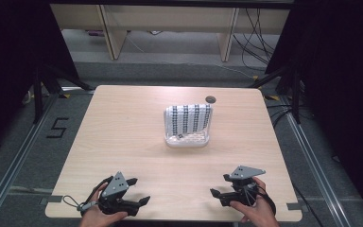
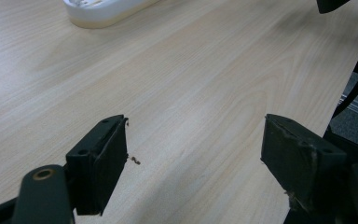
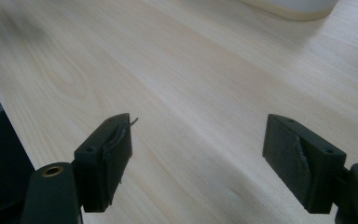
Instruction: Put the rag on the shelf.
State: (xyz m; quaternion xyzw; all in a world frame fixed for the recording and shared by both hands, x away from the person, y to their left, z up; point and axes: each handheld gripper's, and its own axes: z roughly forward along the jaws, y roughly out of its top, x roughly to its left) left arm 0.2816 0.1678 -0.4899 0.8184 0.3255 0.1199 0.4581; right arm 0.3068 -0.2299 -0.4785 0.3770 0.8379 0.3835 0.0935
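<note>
A white tray [image 1: 187,140] stands near the middle of the wooden table [image 1: 123,127], with a black-and-white patterned cloth [image 1: 188,118] draped in it and leaning up against its far side. My left gripper [image 1: 138,191] rests at the table's near left edge, held by a hand, jaws wide apart and empty. My right gripper [image 1: 221,186] sits at the near right edge, also open and empty. In the left gripper view the left gripper [image 2: 193,154] frames bare wood, with the tray's [image 2: 105,11] base at the top. In the right gripper view the right gripper [image 3: 198,154] does the same, the tray [image 3: 293,7] far off.
A small dark round disc [image 1: 210,99] lies near the table's far edge. Beyond the table are desk legs [image 1: 111,33] and cables on a grey floor. A dark stand [image 1: 40,90] rises at the left.
</note>
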